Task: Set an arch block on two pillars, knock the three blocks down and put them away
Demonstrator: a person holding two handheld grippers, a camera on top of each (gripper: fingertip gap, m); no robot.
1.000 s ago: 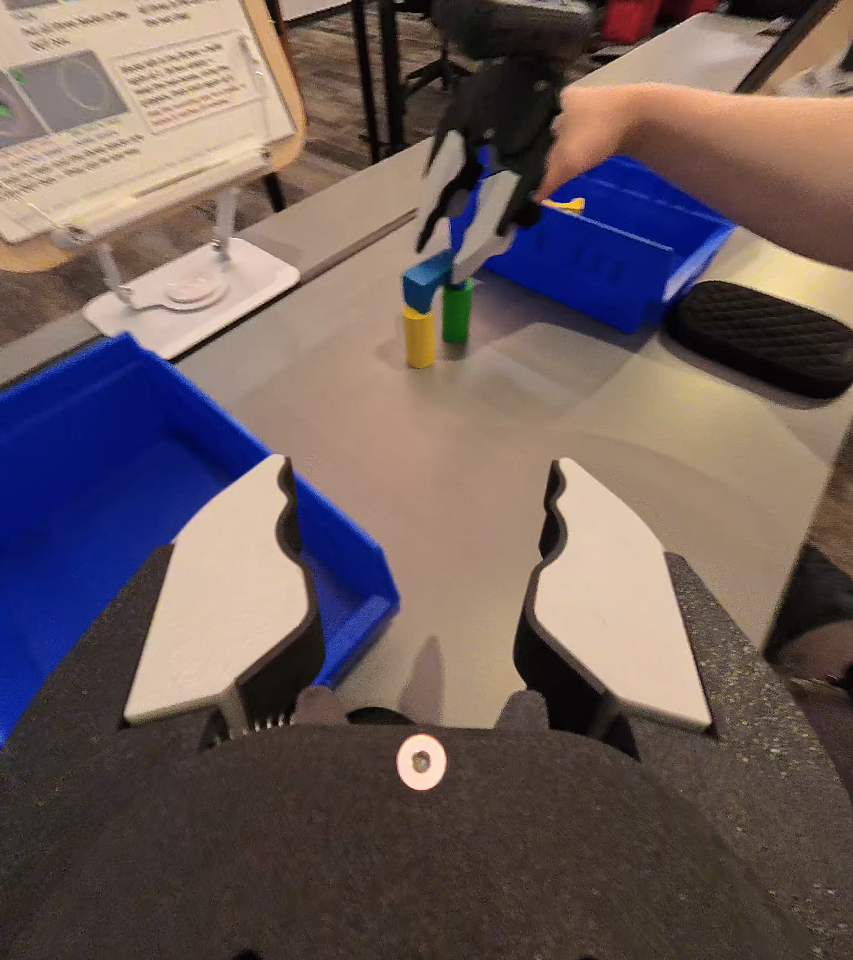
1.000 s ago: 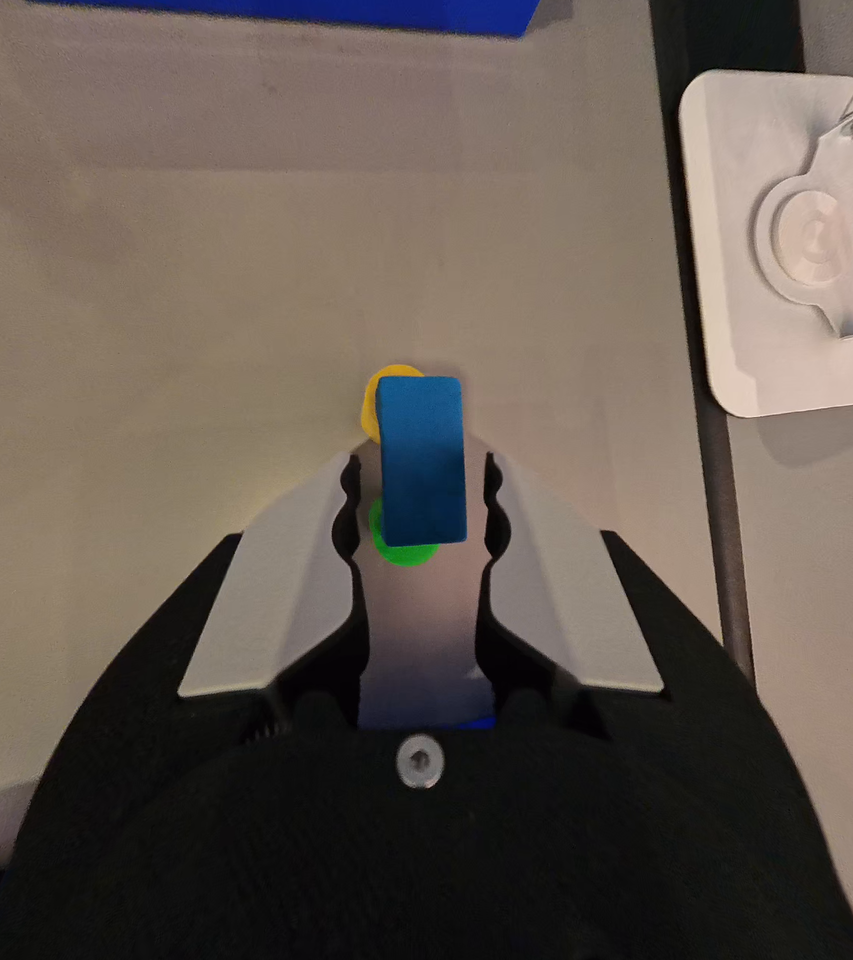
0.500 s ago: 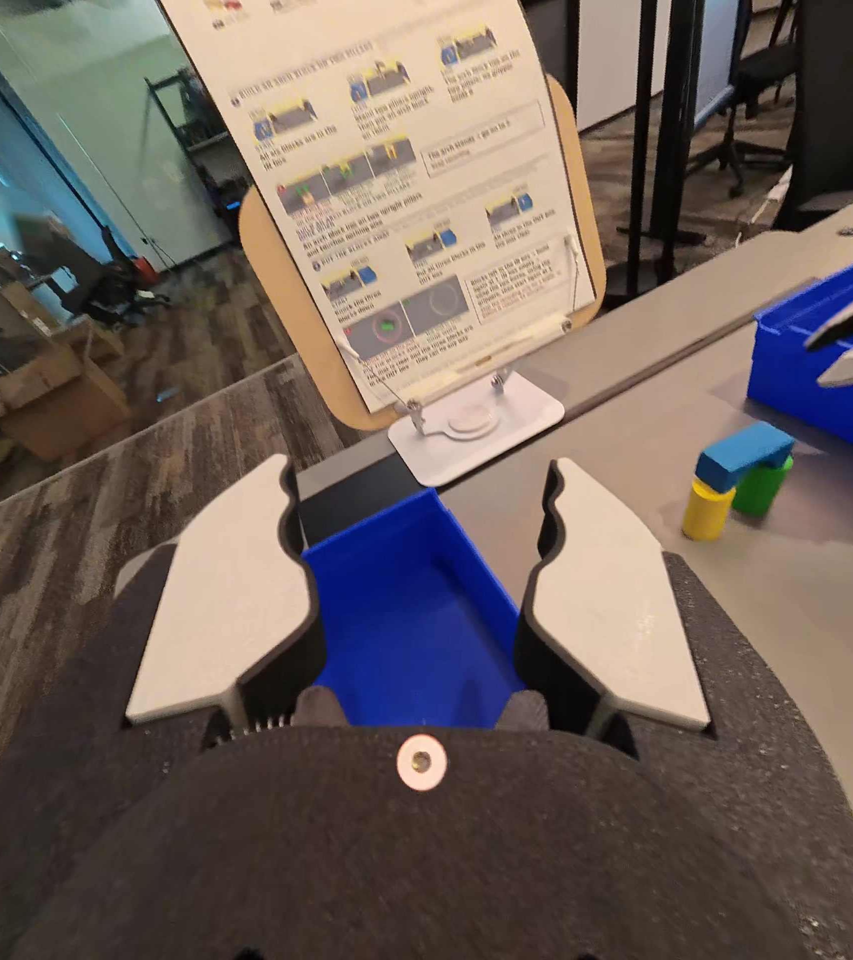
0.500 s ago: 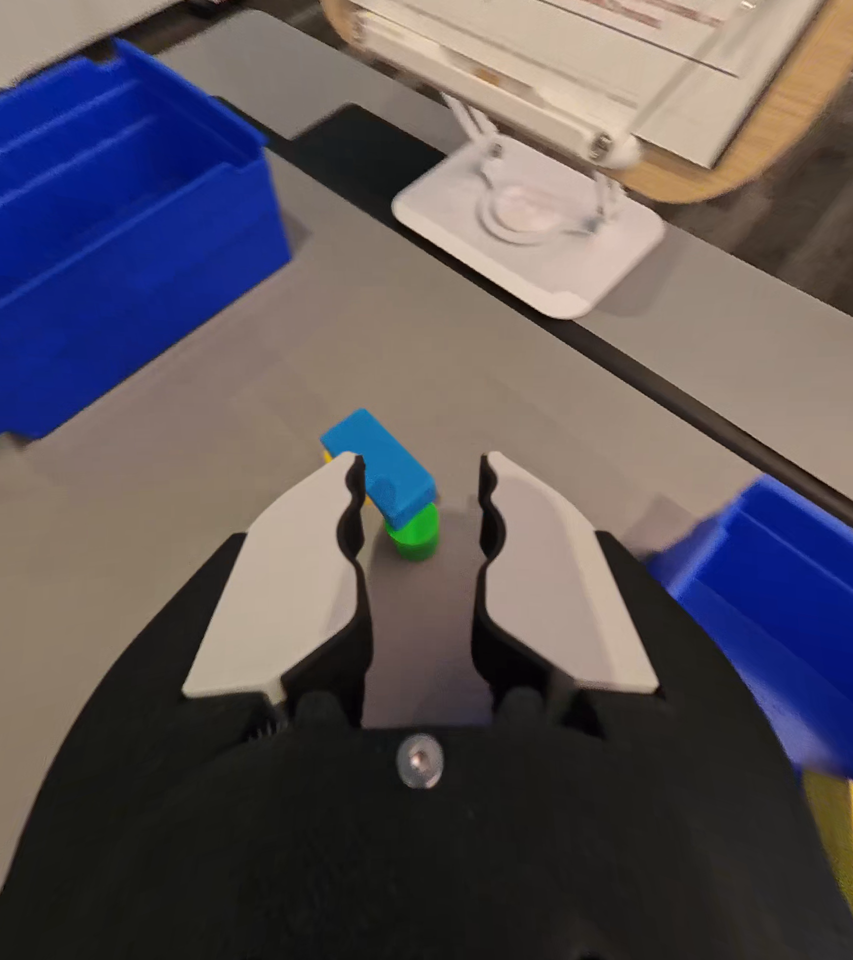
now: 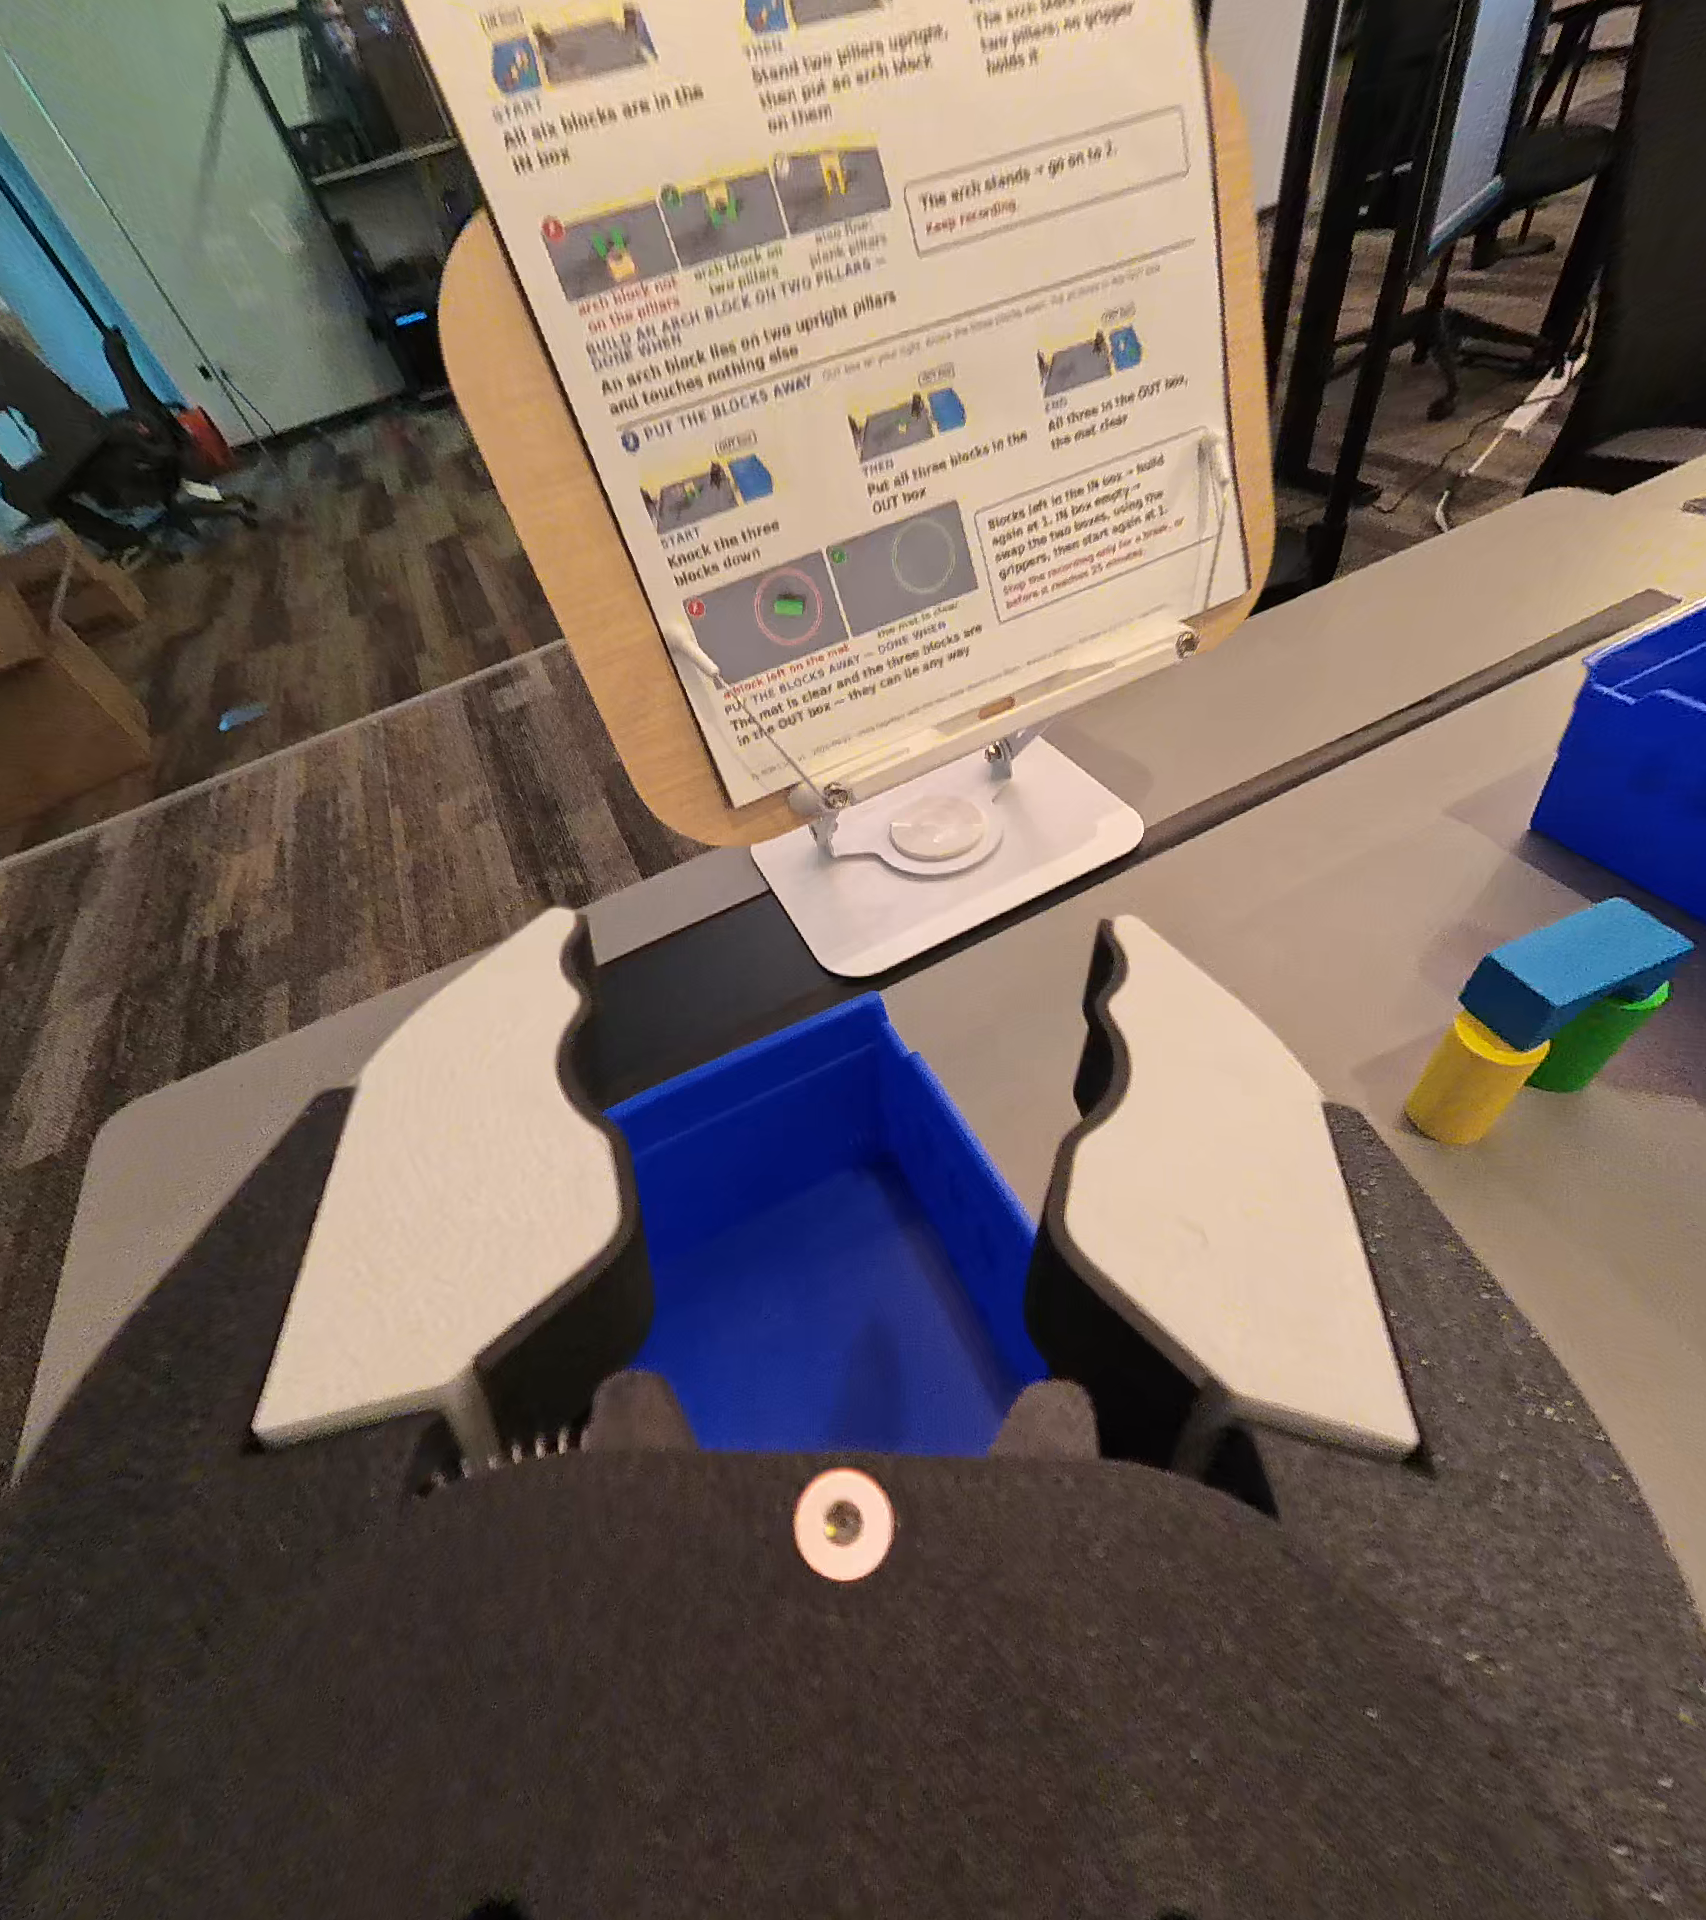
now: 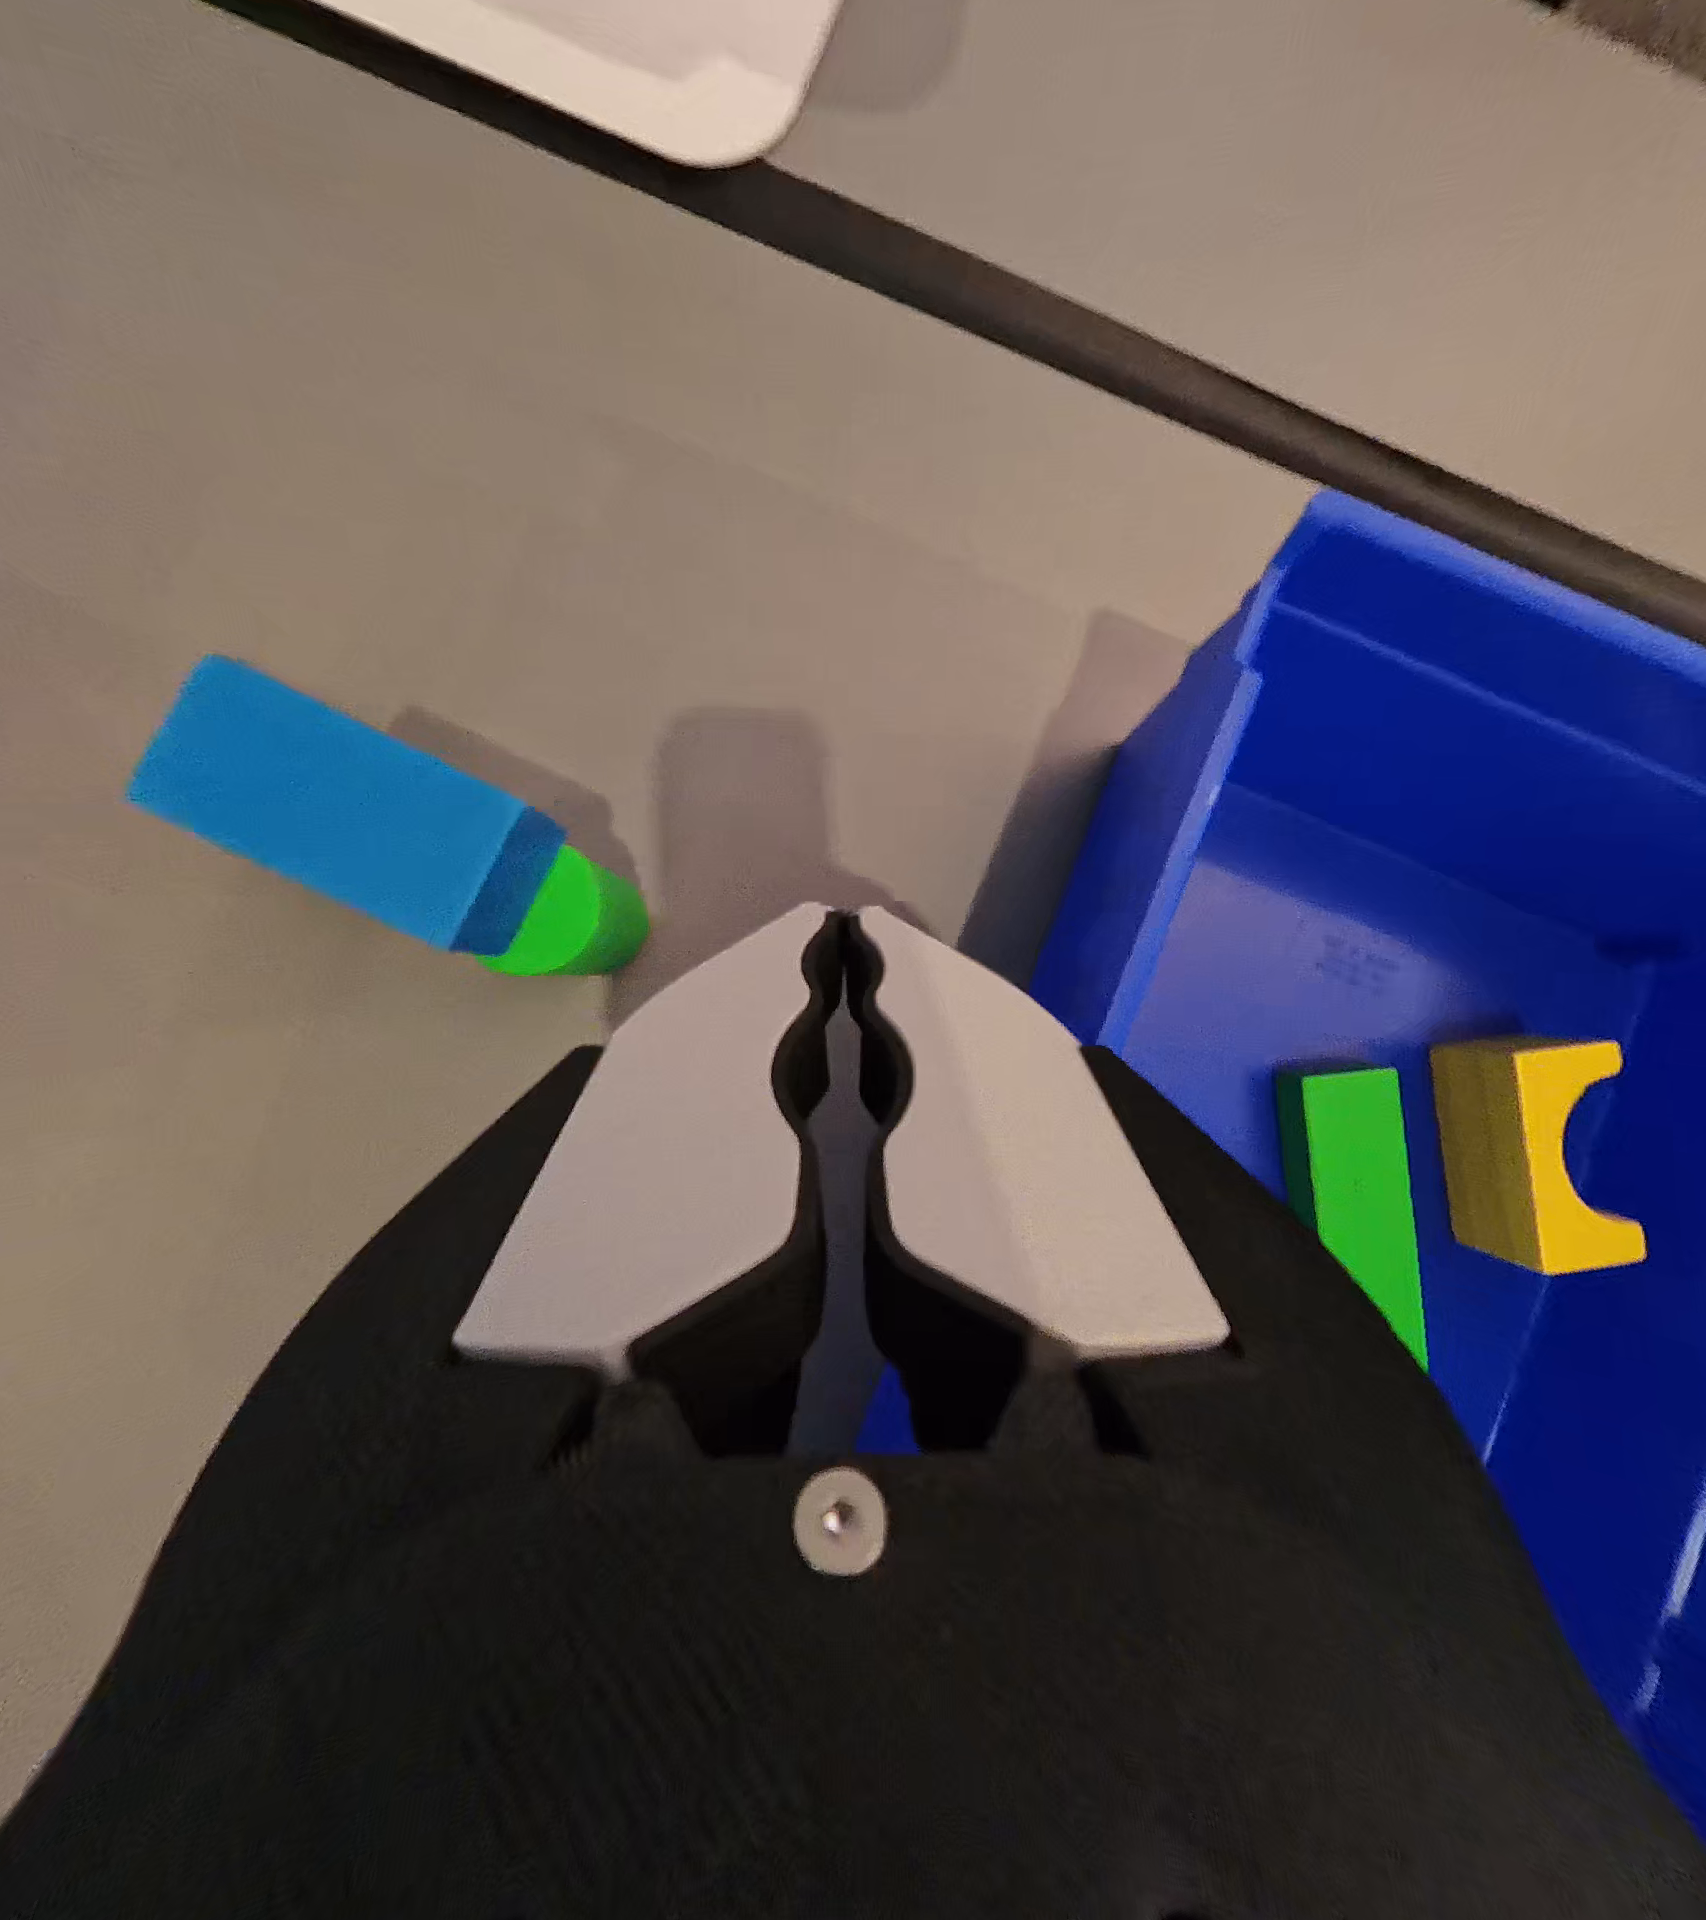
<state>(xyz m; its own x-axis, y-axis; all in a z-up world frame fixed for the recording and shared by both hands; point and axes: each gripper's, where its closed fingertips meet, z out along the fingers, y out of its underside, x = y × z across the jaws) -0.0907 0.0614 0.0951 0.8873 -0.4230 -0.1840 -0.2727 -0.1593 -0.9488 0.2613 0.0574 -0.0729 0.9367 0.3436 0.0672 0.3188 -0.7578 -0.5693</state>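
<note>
A blue arch block (image 5: 1576, 971) lies across an upright yellow pillar (image 5: 1472, 1081) and an upright green pillar (image 5: 1597, 1039) on the grey table, at the right of the left wrist view. My left gripper (image 5: 841, 935) is open and empty above a blue bin (image 5: 942, 1143), left of the blocks. In the right wrist view the blue block (image 6: 329, 805) and green pillar (image 6: 574, 920) stand just left of my right gripper (image 6: 844, 920). It is shut with nothing between its pads and does not touch them. The yellow pillar is hidden there.
A second blue bin (image 6: 1451, 831) to the right of the blocks holds a green block (image 6: 1358, 1184) and a yellow arch block (image 6: 1535, 1153). A white-based stand (image 5: 942, 852) with an instruction sheet is at the table's far edge. The table's left edge is close to the left bin. The gap from one gripper's tips to the other's is roughly 40 cm. The upright yellow pillar (image 5: 1472, 1081) is closer to my right gripper, around 15 cm from its tips; the left tips are 25 cm off.
My right gripper drew back from around the blue block and shut on nothing. The arch stays standing. My left gripper swung left, over the left bin, still open.
</note>
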